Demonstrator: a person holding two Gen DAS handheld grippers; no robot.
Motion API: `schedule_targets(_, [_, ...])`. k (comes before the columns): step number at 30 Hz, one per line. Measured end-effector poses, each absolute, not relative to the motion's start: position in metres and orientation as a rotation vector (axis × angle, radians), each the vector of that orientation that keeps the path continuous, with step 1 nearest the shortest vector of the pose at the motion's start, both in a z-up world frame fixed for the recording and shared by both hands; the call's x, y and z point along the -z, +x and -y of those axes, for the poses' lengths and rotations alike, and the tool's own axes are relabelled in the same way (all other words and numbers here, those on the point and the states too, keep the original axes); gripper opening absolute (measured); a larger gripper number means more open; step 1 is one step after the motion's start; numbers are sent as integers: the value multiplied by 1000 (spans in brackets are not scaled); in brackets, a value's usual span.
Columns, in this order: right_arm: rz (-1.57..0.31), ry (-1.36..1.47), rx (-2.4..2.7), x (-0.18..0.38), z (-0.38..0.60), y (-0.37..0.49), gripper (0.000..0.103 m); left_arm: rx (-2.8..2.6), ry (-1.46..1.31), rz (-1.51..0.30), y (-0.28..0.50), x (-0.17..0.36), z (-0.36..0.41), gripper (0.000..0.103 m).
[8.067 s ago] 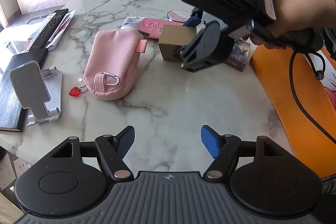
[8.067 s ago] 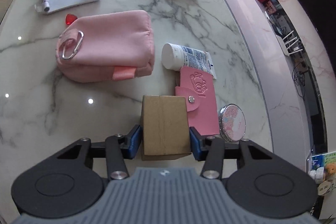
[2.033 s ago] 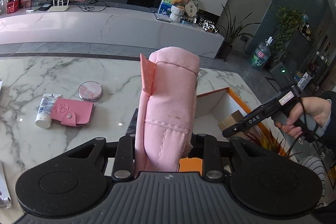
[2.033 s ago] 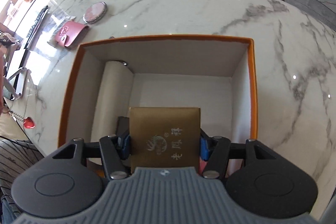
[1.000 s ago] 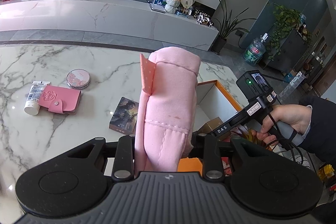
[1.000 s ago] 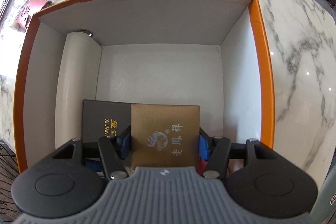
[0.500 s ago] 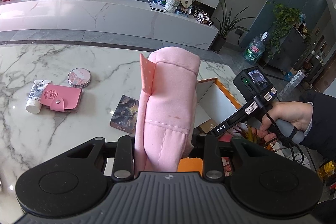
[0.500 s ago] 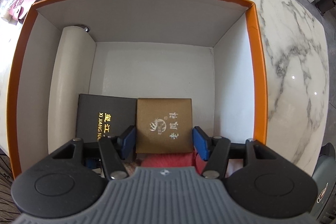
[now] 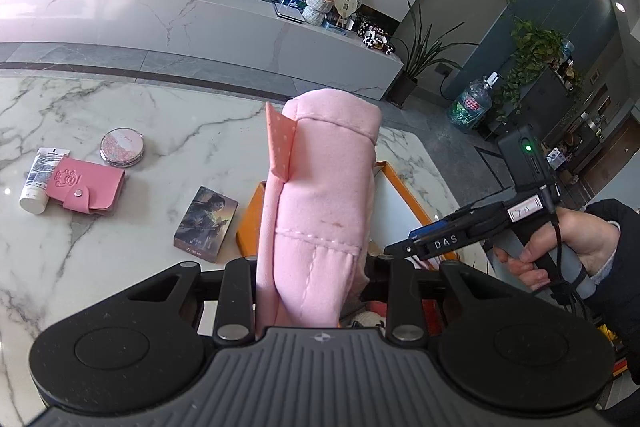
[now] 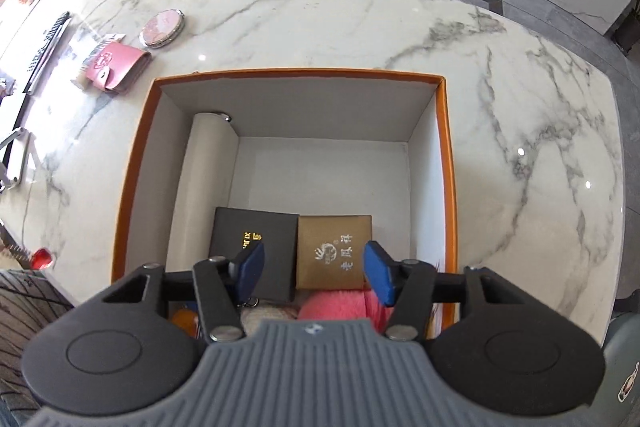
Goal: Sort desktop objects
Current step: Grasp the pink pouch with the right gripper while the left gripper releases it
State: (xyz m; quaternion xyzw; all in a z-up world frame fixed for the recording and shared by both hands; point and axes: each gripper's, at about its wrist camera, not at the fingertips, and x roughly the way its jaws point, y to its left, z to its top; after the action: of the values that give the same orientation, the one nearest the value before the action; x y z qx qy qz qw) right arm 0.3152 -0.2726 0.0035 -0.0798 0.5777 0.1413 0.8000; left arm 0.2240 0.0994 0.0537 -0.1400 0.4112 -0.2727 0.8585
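Left gripper (image 9: 316, 267) grips the pink pouch (image 9: 320, 195). Right gripper (image 10: 314, 273), jaws just narrowing but empty, hangs above the brown box (image 10: 332, 247) in the orange bin (image 10: 132, 163).

We see bright daylight in both views. In the right wrist view the light enters from about ten o'clock, where the tabletop (image 10: 304, 19) washes out to near white, and small glints dot the marble at three o'clock. The orange box (image 10: 448, 163) holds soft shadow on its inner walls. In the left wrist view the far counter (image 9: 120, 11) glares pale. Both pictures are sharp at centre, with straight edges bowing strongly toward the rims.
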Motion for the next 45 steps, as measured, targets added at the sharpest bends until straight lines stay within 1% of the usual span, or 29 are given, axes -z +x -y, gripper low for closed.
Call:
schedule_targets(3, [-1189,-78,-370,-15,283,309,55,641,-330,-862,234,-51,-79,34])
schedule_targets(5, [-1148,15,-453,-27,293,308,65,684,-368,-864,239,-46,-67,34])
schedule_targets(6, [-1137,56,-504,-31,298,308,76,705,-393,-867,240,-43,-64,34])
schedule_targets(7, [-1111,113,-562,-36,305,309,78,728,-424,-867,242,-40,-61,34])
schedule_targets(9, [-1038,259,-690,-44,321,308,77,778,-489,-850,241,-35,-58,34])
schedule_targets(12, [-935,395,-803,-40,343,305,77,839,-582,-796,239,-32,-63,34])
schedule_targets(17, [-875,840,-987,3,382,308,79,903,-635,-777,237,-29,-67,34])
schedule_targets(18, [-874,885,-1028,9,383,307,83,916,-634,-779,238,-28,-66,34])
schedule_targets(21, [-875,893,-1134,15,369,306,84,936,-599,-811,242,-25,-57,34])
schedule_targets(26, [-895,719,-1194,3,330,307,83,924,-544,-873,251,-15,-42,34])
schedule_targets(27, [-894,688,-1187,1,324,308,79,926,-533,-881,251,-13,-40,33])
schedule_targets(28, [-893,661,-1177,0,319,309,69,920,-522,-887,252,-11,-39,33])
schedule_targets(29, [-893,649,-1174,1,316,311,66,901,-507,-893,253,-10,-40,34])
schedule_targets(30, [-895,651,-1177,2,315,313,53,889,-495,-900,254,-8,-41,34])
schedule_targets(32, [-906,634,-1161,4,312,314,46,891,-501,-917,255,-4,-47,36])
schedule_targets(34, [-900,604,-1144,5,310,314,38,878,-483,-930,256,-2,-50,46])
schedule_targets(36, [-897,570,-1125,6,312,314,32,865,-442,-947,256,-2,-49,62])
schedule_targets(37, [-890,554,-1118,5,312,313,29,861,-422,-950,256,-2,-48,65])
schedule_targets(38, [-880,534,-1110,2,313,312,28,860,-408,-951,257,-1,-48,70])
schedule_targets(40, [-866,501,-1097,-5,311,311,24,861,-394,-954,258,1,-49,75])
schedule_targets(42, [-864,487,-1074,-8,308,313,23,853,-386,-961,257,1,-53,82])
schedule_targets(45, [-844,464,-1006,-17,311,318,18,825,-343,-986,255,2,-60,86])
